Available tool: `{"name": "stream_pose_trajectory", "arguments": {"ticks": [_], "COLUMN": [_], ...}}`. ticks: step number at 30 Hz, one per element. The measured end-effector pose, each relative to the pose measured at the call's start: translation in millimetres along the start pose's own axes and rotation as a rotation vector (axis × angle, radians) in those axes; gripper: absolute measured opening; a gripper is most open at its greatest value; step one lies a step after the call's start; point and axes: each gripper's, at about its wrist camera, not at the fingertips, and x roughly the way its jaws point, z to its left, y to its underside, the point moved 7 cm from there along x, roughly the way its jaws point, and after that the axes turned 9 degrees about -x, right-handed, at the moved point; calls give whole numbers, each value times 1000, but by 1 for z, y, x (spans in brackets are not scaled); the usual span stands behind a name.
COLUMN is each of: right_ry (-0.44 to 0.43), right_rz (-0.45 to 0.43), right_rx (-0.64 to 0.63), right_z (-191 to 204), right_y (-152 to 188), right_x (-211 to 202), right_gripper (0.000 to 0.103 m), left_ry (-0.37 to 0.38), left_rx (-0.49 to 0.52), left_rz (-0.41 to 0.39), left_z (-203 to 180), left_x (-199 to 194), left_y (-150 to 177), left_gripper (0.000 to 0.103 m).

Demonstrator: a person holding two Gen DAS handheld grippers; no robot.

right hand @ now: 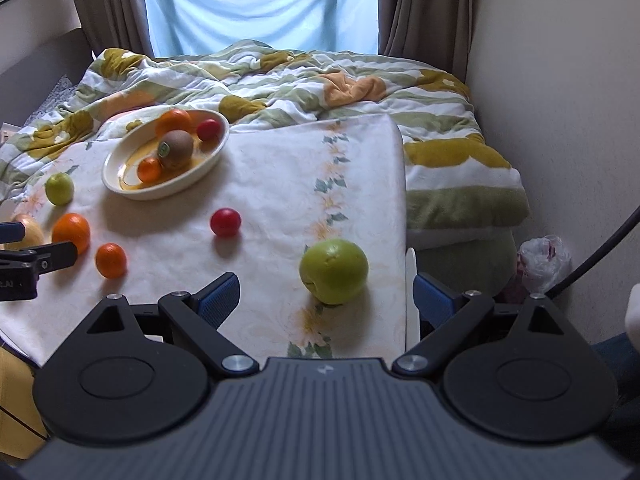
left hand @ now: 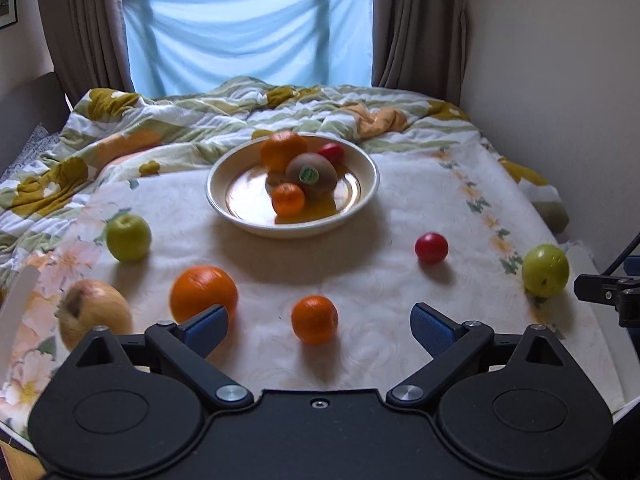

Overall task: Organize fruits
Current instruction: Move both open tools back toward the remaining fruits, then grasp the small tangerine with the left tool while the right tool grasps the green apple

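Note:
A cream bowl (left hand: 240, 168) (right hand: 120, 160) sits on a white floral cloth and holds an orange, a kiwi (left hand: 312, 174), a small mandarin and a red fruit. Loose on the cloth lie a small mandarin (left hand: 314, 319), a large orange (left hand: 204, 294), a yellow apple (left hand: 94, 318), a green apple (left hand: 128, 237), a red fruit (left hand: 431, 247) and a second green apple (left hand: 545, 269) (right hand: 334, 271). My left gripper (left hand: 320, 326) is open, just short of the small mandarin. My right gripper (right hand: 326, 298) is open, just short of the second green apple.
A rumpled striped duvet (left hand: 200, 120) lies behind the cloth. A wall (right hand: 560, 80) stands close on the right. The cloth's right edge (right hand: 402, 184) drops off beside the second green apple. A plastic bag (right hand: 544, 258) lies on the floor by the wall.

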Motion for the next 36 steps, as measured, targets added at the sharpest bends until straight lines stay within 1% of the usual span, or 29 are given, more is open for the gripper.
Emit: {"name": "stream_pose_trajectory", "arguments": {"ticks": [1,3,7,9,11,13,14,15,19,20,21,23,26,30,36], "right_ry": [0,-12,-31,-26,-32,-35,-35,-34,-32,-31,-29,-26,-28,-23,-21], "right_rz": [2,7,2,8,11,11,11,10,3,2,0,-2,2,7,23], "right_rx": [2,20,30,26,38,44,42,38,19,12,5,-6,-21,-52,-55], "right_z": [-1,-3,-5,-5,-6,-6,-6,-6,-7,-6,-6,-6,-5,-2,-2], "right_y": [3,9,16,19,20,19,19,19,15,14,13,11,11,9,8], "right_x": [4,12,26,32,37,41,42,44,50,51,53,55,59,65,75], "right_gripper": [103,103,103,103,103,103,103,103,103,103,103,103,99,92,83], "left_ry": [-6,-16,-18,-18,-21,-27,-29,-31,-48,-54,-60,-47,-41,-36,-24], "left_rx": [4,8,3,2,0,-3,-5,-7,-6,-5,-6,-20,-20,-14,-20], "left_rz": [9,21,41,53,56,56,59,62,62,61,62,65,69,74,78], "left_z": [-2,-3,-4,-5,-5,-5,-5,-5,-5,-4,-3,-1,-1,-2,2], "left_x": [7,17,34,41,46,50,52,53,57,57,57,58,58,57,55], "left_y": [4,8,15,16,16,15,15,15,14,14,14,13,13,14,14], "left_gripper": [98,89,83,74,68,68,66,62,50,42,38,37,37,37,37]}}
